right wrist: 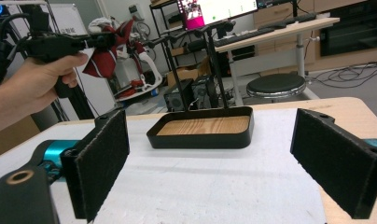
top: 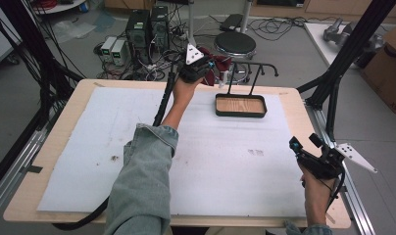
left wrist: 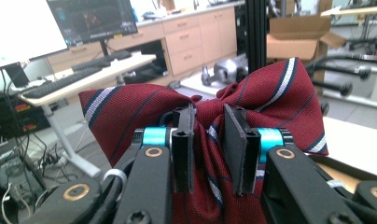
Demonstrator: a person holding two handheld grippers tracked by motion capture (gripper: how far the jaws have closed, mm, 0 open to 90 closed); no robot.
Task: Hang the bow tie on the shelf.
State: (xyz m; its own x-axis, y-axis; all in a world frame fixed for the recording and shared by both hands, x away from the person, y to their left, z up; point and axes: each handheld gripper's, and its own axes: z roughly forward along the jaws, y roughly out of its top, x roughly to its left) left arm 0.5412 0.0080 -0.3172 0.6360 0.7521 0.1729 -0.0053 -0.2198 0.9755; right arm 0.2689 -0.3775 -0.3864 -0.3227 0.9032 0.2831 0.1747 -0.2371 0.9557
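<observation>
bow tie (left wrist: 130,116), dark red with white and navy stripes, sits pinched at its knot between our left gripper's (left wrist: 209,140) two black jaws; the wings fan out to either side of the pads in the left gripper view. from the high view we see the left gripper (top: 202,66) held up past the far edge of the table (top: 54,147), just left of the stand (top: 240,105), with the tie (top: 216,66) a red bunch at its tip. the right gripper view shows the same hand (right wrist: 28,88) raised at upper left, the tie (right wrist: 105,58) hanging off the gripper nose, in the air and well above the white mat (right wrist: 205,177).

stand: a black tray with a wooden floor (right wrist: 203,126) and a thin black rack rising behind it (top: 250,66), resting on the mat near the far edge. tie and rack look apart; we cannot tell how close.

right gripper (top: 311,154) rests low at the table's near right corner, in our right hand. its jaws (right wrist: 214,158) stand wide apart with nothing between them, facing the tray.
</observation>
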